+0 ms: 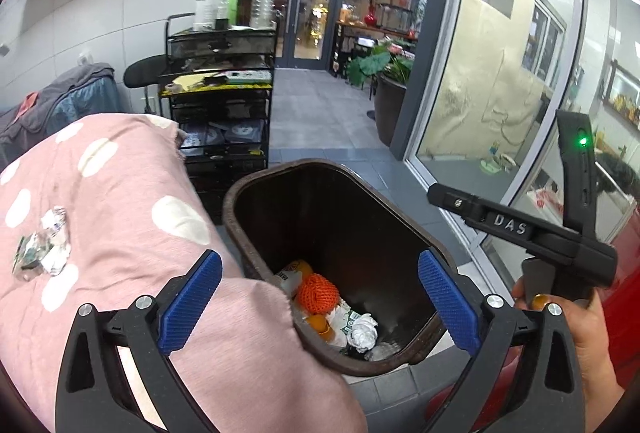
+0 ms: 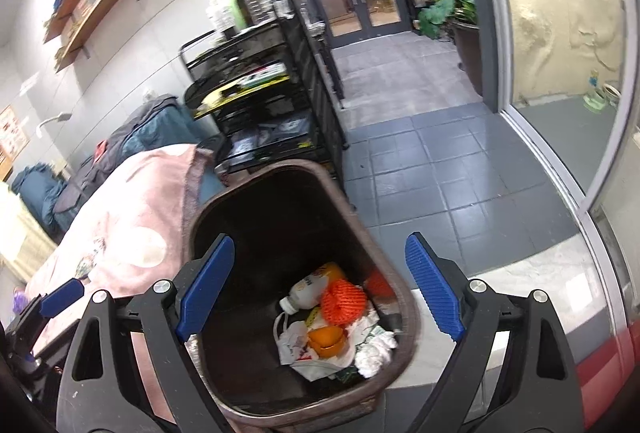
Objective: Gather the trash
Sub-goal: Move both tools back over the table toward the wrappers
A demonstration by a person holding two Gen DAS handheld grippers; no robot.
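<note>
you hold both the left gripper [image 1: 320,301] and right gripper [image 2: 320,289] wide and empty over the brown bin [image 1: 256,193], since remaining crumpled wrappers [image 1: 44,245] lie on the pink spotted cloth [image 1: 132,193] beside it.

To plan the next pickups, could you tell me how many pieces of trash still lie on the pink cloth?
2: a clear crumpled wrapper and a larger crumpled wrapper just below it, touching, on the pink cloth. More may be hidden beyond the view's edge.
</note>
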